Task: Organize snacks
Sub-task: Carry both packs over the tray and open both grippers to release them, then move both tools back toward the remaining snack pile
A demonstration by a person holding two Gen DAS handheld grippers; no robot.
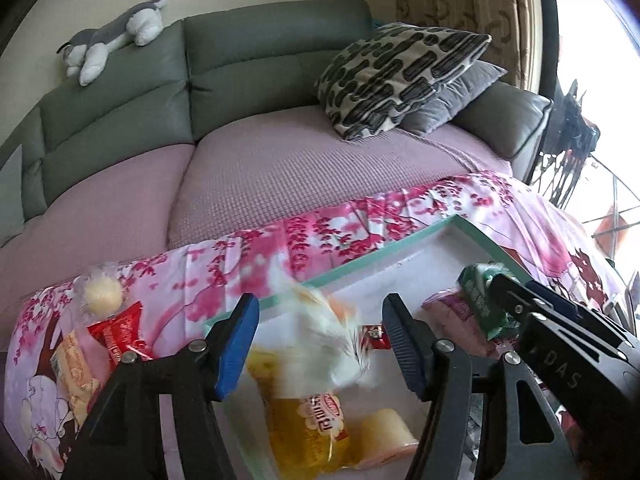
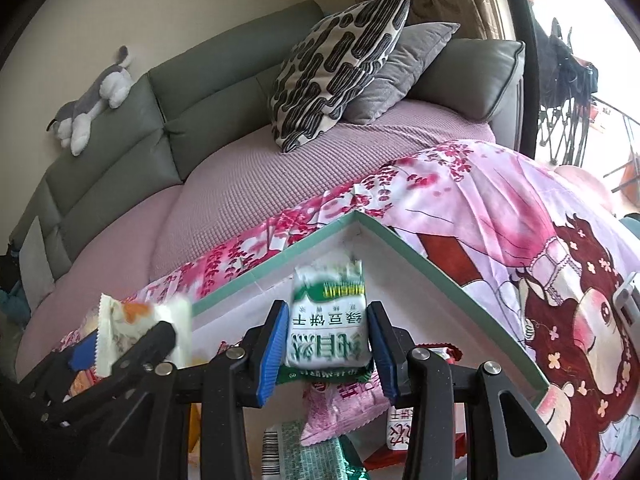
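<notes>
A white box with a teal rim (image 1: 360, 266) lies on a pink floral cloth (image 1: 240, 264). My left gripper (image 1: 320, 308) hangs over the box's left end with its jaws apart. A blurred white-and-orange snack packet (image 1: 332, 344) is between the blue pads (image 1: 236, 344), with gaps on both sides. My right gripper (image 2: 328, 314) is shut on a green-and-white biscuit packet (image 2: 328, 332) over the box's far corner (image 2: 356, 216). In the box lie a yellow packet (image 1: 308, 428), a pink packet (image 1: 448, 320) and a cream roll (image 1: 386, 432).
Left of the box, a red packet (image 1: 120, 336), a round cream snack (image 1: 102, 296) and an orange packet (image 1: 74, 368) lie on the cloth. Behind is a grey-green sofa (image 1: 240, 60) with a lilac cover, two pillows (image 1: 400, 76) and a plush dog (image 1: 116, 32).
</notes>
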